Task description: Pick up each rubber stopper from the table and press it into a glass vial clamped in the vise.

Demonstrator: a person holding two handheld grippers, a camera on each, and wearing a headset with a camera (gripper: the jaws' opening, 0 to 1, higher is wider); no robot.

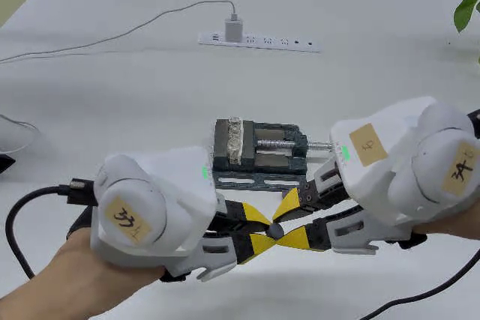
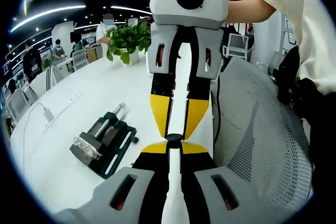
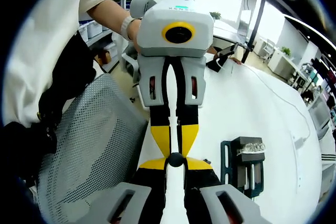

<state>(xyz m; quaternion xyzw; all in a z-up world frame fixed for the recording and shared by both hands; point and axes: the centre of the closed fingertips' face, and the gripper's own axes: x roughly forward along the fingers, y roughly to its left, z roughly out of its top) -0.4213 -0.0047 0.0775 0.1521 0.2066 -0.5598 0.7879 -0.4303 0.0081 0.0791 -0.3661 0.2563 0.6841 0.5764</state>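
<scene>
A small dark rubber stopper (image 1: 275, 230) hangs in the air in front of the vise (image 1: 259, 151), near the table's front edge. My left gripper (image 1: 268, 230) and right gripper (image 1: 282, 228) meet tip to tip on it, both closed around it. In the left gripper view the stopper (image 2: 174, 138) sits at my own yellow tips, with the right gripper (image 2: 174, 134) coming down onto it. The right gripper view has the stopper (image 3: 176, 159) pinched the same way. Glass vials (image 1: 236, 139) stand in a row in the vise jaws.
A white power strip (image 1: 259, 39) with a charger (image 1: 233, 30) and cable lies at the back of the white table. A green leaf (image 1: 466, 11) shows at the right edge. A grey mesh chair (image 2: 252, 124) and a person stand off the table's edge.
</scene>
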